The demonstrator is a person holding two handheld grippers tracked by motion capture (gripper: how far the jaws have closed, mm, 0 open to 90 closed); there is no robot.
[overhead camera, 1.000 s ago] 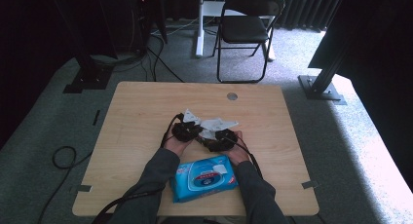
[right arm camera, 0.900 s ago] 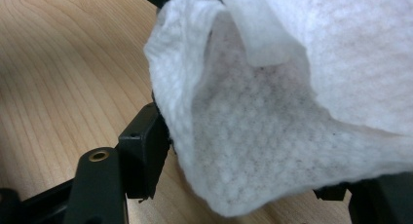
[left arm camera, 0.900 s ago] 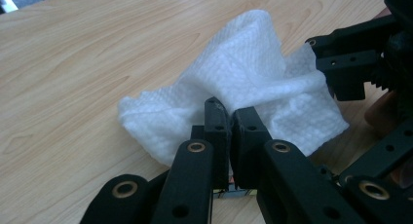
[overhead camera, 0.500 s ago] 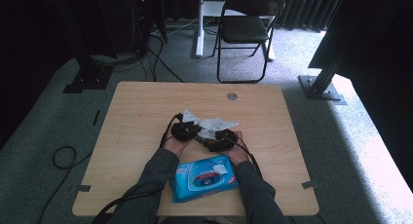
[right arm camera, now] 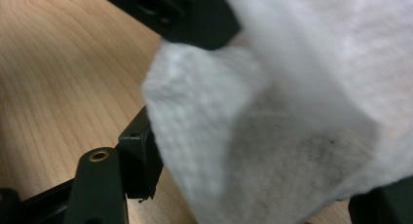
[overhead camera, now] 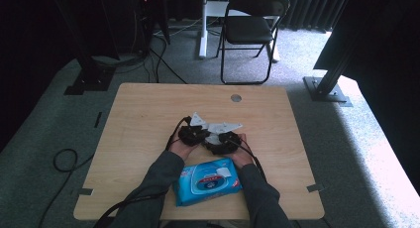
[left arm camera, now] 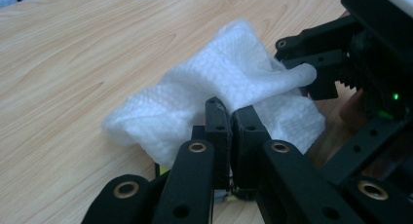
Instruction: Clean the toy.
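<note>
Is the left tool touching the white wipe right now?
Touching. In the left gripper view, the left tool has its jaws shut together on a fold of the white wipe, which bunches up right at the tips.

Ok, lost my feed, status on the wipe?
Left tongs shut on wipe. Right tongs at its other end, grip unclear. Wipes pack near edge, nothing blocking.
</note>
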